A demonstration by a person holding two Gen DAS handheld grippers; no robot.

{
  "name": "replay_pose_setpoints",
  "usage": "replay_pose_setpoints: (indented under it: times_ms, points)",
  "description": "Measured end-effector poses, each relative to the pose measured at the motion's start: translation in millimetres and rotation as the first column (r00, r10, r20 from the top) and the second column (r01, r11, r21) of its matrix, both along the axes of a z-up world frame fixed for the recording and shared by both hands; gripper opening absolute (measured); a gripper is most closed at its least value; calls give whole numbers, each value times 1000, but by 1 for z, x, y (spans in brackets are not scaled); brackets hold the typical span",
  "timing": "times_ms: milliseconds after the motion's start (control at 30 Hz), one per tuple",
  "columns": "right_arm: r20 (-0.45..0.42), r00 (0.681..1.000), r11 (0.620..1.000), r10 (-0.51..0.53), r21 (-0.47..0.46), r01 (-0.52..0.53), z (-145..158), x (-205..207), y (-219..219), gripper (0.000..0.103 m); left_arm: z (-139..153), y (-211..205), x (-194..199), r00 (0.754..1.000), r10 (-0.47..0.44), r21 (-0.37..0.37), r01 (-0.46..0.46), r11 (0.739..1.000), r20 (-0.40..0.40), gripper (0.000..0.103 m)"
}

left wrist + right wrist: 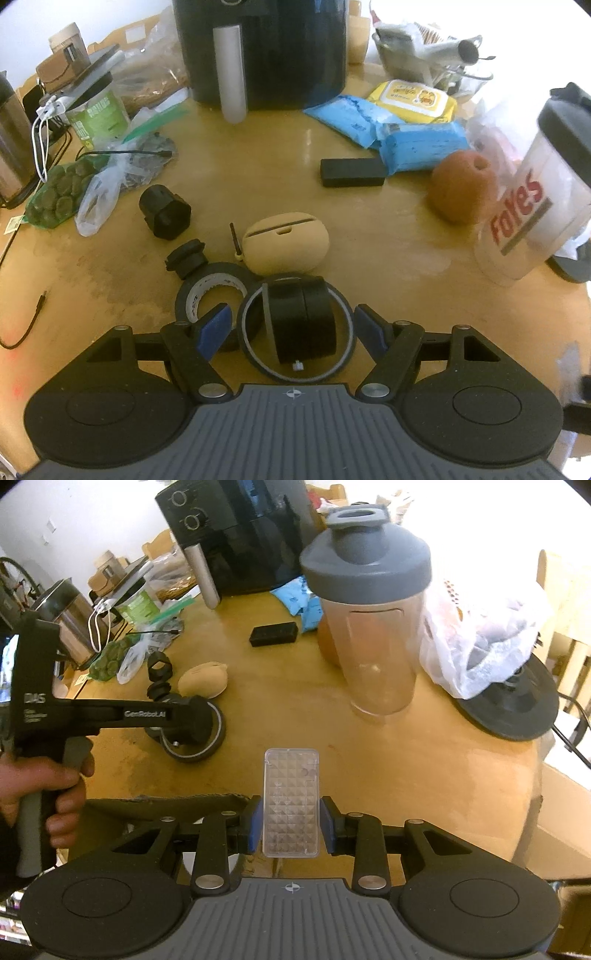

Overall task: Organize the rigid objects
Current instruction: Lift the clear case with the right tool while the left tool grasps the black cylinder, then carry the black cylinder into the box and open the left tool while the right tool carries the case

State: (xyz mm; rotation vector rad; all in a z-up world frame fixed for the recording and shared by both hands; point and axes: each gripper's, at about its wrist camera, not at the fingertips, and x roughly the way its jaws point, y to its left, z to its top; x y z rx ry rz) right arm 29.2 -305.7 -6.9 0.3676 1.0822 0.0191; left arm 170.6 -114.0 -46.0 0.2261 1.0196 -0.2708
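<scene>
Two grippers over a cluttered wooden table (369, 768): right gripper (291, 821) clamped on a clear plastic case (291, 805) at near edge; left gripper (291, 326), jaws apart, straddles a black tape ring (295, 332), w/ shaker bottle (369, 627) far right.

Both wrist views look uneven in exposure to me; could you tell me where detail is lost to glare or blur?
Left wrist view: the upper right corner blows out white, and the clear shaker bottle with red lettering is smeared. Right wrist view: the right edge washes out around the white plastic bag; straight lines bow in both.
</scene>
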Motion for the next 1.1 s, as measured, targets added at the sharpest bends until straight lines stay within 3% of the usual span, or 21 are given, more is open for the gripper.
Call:
replay_pose_setpoints:
  times_ms: [133,200,267,333,567,1100]
  points:
    - [-1,1000,1000,-23,0,23,1,-4,-2,35,-5,-2,6,1000,-3,-1,3,1000,-1,71]
    - [-3,999,999,-33,0,33,1,-6,-2,35,-8,-4,8,1000,-9,3,9,1000,-3,64]
    - [-2,999,999,-40,1,40,1,-8,-2,35,-11,-4,9,1000,-11,2,11,1000,-13,44]
    - [1,999,999,-44,-1,44,2,-10,-2,35,-12,-3,11,999,-13,-15,13,1000,-31,41]
    - [7,999,999,-52,-3,52,4,-13,-1,35,-6,4,9,999,-33,-34,32,999,-39,40]
    - [47,999,1000,4,-18,-4,18,-10,13,35,39,36,-10,1000,-26,-104,26,994,5,40]
